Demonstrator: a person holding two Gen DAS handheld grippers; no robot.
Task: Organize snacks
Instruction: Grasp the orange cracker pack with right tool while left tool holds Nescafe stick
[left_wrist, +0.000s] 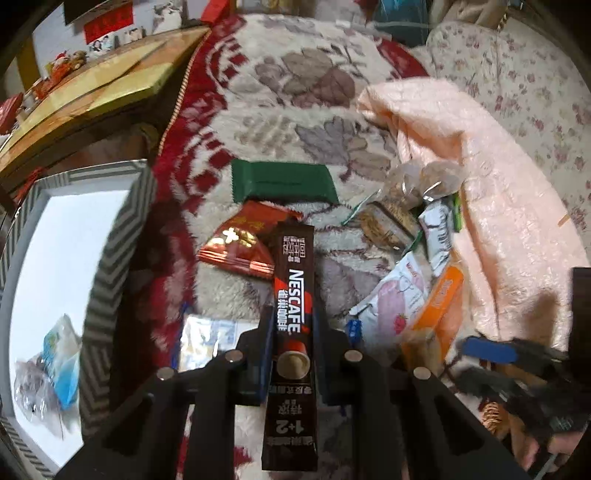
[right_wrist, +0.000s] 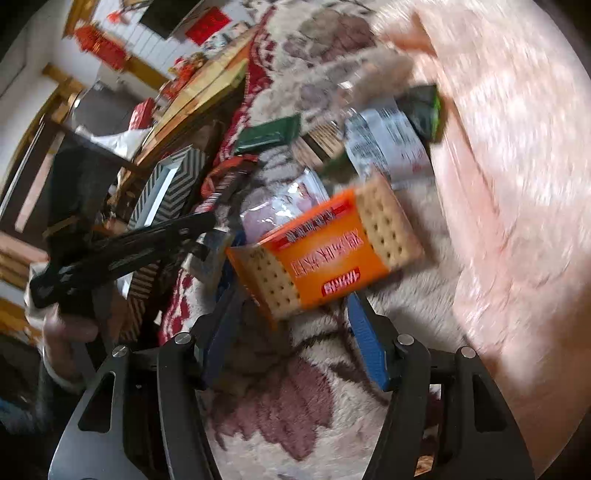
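Note:
My left gripper (left_wrist: 293, 321) is shut on a dark brown Nescafe coffee stick (left_wrist: 295, 258), which stands lengthwise between the fingers above the fluffy blanket. To its left is a grey zigzag-patterned box (left_wrist: 110, 258) with a white inside and a few clear bags in it. In the right wrist view an orange cracker packet (right_wrist: 325, 251), blurred and tilted, lies between the blue fingertips of my right gripper (right_wrist: 293, 295). Its jaws stand wide and do not seem to press on the packet.
A green wrapper (left_wrist: 282, 182), a red packet (left_wrist: 240, 240), a pink strawberry packet (left_wrist: 395, 299) and clear cookie bags (left_wrist: 417, 184) lie loose on the patterned blanket (left_wrist: 295, 92). A pink quilt (left_wrist: 498, 221) bunches at the right. A wooden table (left_wrist: 92, 81) stands far left.

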